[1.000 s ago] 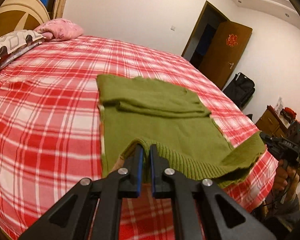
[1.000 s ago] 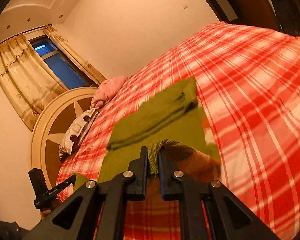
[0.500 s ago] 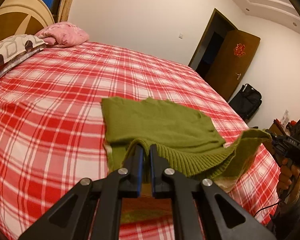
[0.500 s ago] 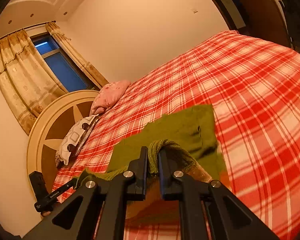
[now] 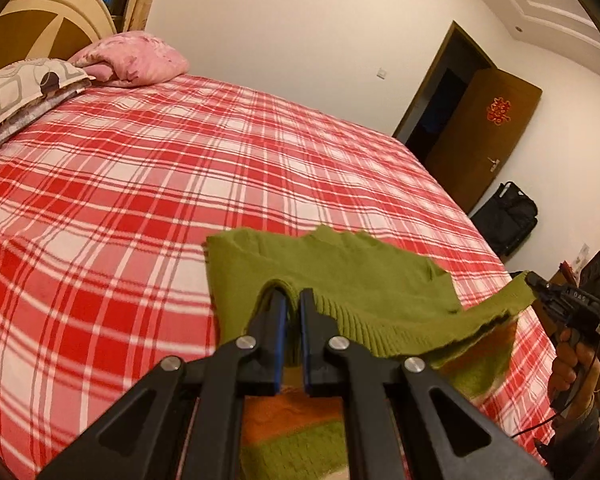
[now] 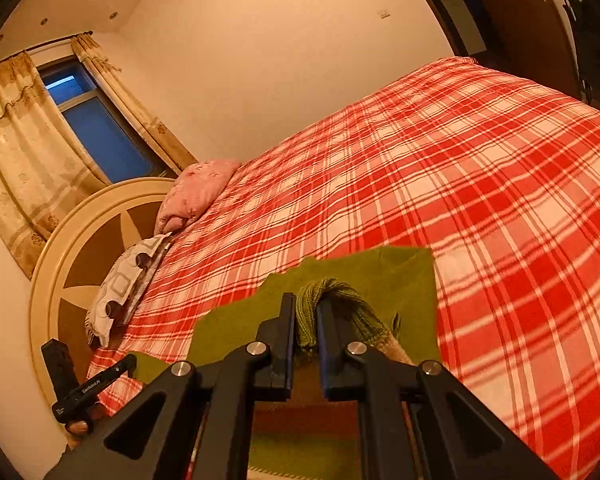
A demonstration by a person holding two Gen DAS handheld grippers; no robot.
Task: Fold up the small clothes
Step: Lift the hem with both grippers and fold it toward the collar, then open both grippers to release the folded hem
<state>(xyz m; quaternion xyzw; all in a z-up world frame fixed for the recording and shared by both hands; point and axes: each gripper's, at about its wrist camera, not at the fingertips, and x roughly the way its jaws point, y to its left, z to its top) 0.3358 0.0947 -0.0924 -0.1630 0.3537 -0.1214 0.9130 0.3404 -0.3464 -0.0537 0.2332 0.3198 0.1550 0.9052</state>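
An olive-green knit sweater (image 5: 352, 268) lies on the red plaid bed (image 5: 140, 184). Its ribbed hem is lifted and carried over the flat part. My left gripper (image 5: 293, 296) is shut on the hem's left corner. My right gripper (image 6: 306, 304) is shut on the bunched right corner of the sweater (image 6: 404, 276). The hem hangs stretched between the two. In the left wrist view the right gripper (image 5: 568, 300) shows at the far right, held by a hand. The right wrist view catches the left gripper (image 6: 92, 388) at the lower left. Orange and green striped cloth (image 5: 292, 420) shows under the lifted hem.
A pink pillow (image 5: 136, 60) and a patterned pillow (image 5: 20, 92) lie against the round headboard (image 6: 80, 264). A brown door (image 5: 488, 136) stands open, with a black bag (image 5: 508, 220) on the floor beside the bed. Curtains frame a window (image 6: 96, 136).
Both grippers have carried the hem forward over the sweater toward its far edge. The folded sleeves are now covered, and only a short strip of flat sweater shows beyond the hem.
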